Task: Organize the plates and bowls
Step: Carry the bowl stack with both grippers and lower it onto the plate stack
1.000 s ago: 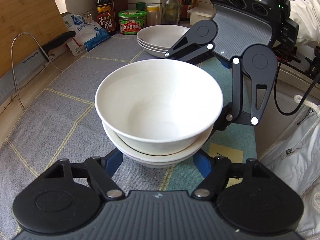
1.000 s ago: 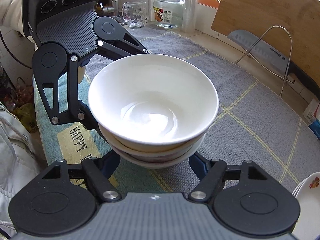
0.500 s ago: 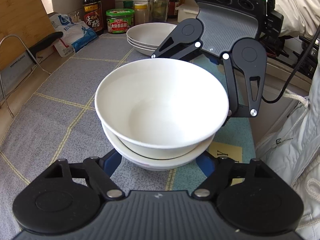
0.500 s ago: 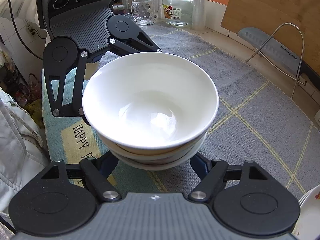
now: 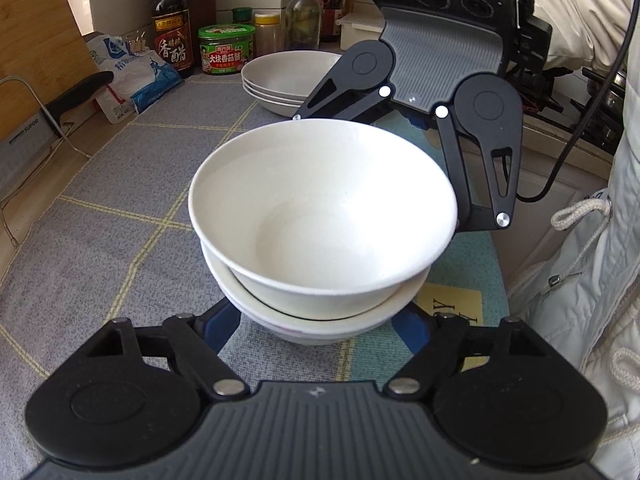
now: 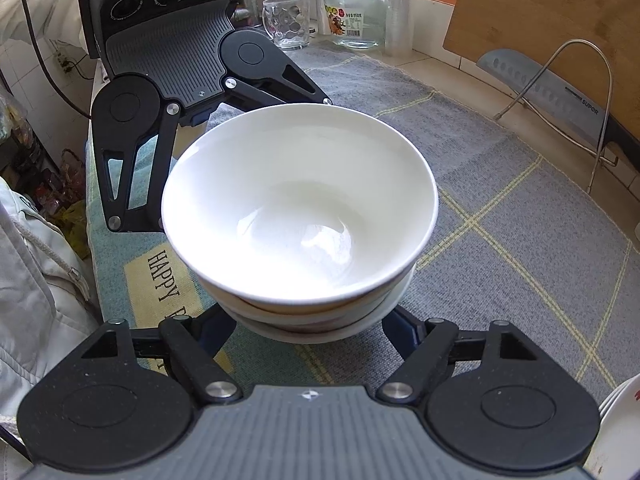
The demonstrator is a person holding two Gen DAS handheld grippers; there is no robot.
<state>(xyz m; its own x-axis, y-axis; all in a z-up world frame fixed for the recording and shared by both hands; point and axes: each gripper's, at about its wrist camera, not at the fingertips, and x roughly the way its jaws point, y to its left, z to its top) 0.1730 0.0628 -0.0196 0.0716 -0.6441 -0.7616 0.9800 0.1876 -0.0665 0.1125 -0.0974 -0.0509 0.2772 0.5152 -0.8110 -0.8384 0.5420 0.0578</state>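
- Left hand-held gripper [image 5: 320, 330]: jaws spread wide, blue fingers [image 5: 224, 326] either side of the base of the bowl stack [image 5: 320, 216]; whether they touch it — can't tell, contact hidden under the rims.
- Right hand-held gripper [image 6: 310, 330]: comes from the opposite side, also spread wide w/ fingers [image 6: 404, 334] flanking the same stack base; contact not visible either.
- Bowl stack [image 6: 298, 204]: white bowls nested, top one upright & empty, sits b/w the two grippers. Whether it rests on the mat [image 5: 100, 216] or is lifted — can't tell.
- Mat [image 6: 500, 208]: grey w/ yellow grid lines, teal strip w/ a "HAPPY" patch along the table's person-side edge; stack is near that edge.
- Plate stack [image 5: 286, 80]: shallow white plates piled on the mat, well apart from the bowls, toward the far end near the bottles.
- Far end: vinegar bottle [image 5: 170, 24], green-lid jar [image 5: 226, 50], salt bag [image 5: 134, 76].
- Wall edge: cleaver [image 6: 548, 90] on a wire rack [image 6: 600, 92], cutting board [image 6: 548, 12] leaning behind.
- Opposite end: glass jar [image 6: 354, 10], glass mug [image 6: 286, 20].
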